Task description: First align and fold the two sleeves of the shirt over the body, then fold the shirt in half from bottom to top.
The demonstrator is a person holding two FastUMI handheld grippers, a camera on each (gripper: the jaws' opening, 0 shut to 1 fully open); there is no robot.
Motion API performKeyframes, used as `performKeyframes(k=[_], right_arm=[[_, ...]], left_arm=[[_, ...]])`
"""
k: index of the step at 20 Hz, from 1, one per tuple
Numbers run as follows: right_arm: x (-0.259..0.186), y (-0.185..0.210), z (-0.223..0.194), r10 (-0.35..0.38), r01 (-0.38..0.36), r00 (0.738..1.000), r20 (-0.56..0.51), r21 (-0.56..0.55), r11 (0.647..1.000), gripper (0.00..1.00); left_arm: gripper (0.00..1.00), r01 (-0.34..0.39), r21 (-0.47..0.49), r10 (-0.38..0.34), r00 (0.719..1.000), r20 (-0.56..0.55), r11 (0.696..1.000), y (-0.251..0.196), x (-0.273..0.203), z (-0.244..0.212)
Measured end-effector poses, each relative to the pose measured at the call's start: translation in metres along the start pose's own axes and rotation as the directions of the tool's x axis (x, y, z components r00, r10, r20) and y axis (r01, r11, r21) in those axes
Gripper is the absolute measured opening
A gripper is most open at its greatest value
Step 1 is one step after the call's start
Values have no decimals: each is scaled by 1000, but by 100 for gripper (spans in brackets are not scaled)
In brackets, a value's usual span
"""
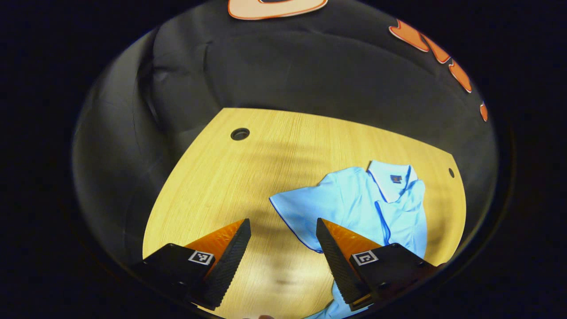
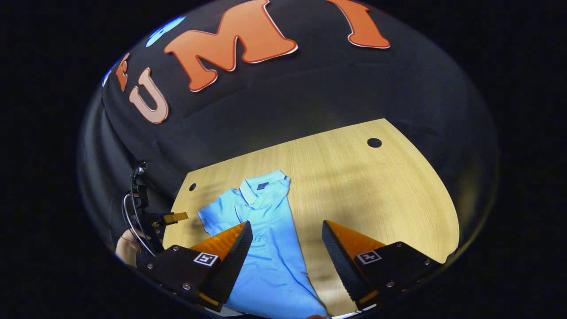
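Shirt (image 1: pixel 359 199) lay flat on desk (image 1: pixel 230 177), collar (image 1: pixel 392 177) toward far edge. One sleeve (image 1: pixel 297 212) spread out to side; other side folded in over body. Left tongs (image 1: pixel 283 230) hung above desk, jaws wide apart, held nothing; right finger over sleeve hem. Right tongs (image 2: pixel 287 232) also wide open, empty, above shirt (image 2: pixel 266 239) body. Other tongs (image 2: pixel 175 217) seen beyond desk (image 2: pixel 376 190) edge, with hand (image 2: pixel 126 250).
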State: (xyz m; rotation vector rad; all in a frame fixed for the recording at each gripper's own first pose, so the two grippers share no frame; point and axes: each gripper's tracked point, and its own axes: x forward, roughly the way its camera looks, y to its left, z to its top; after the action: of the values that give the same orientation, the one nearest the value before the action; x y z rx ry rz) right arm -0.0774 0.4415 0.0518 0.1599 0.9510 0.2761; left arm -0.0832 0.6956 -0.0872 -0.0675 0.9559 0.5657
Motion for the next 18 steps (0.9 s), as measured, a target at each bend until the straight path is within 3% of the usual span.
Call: performKeyframes(k=[8, 18], right_arm=[[-10, -53, -6, -56, 57, 998, -19, 44, 997, 98], [-10, -54, -10, -45, 47, 998, -44, 30, 998, 98]], left_arm=[[98, -16, -32, 12, 991, -133, 999, -10, 51, -28], [98, -16, -63, 6, 987, -160, 998, -18, 69, -42]])
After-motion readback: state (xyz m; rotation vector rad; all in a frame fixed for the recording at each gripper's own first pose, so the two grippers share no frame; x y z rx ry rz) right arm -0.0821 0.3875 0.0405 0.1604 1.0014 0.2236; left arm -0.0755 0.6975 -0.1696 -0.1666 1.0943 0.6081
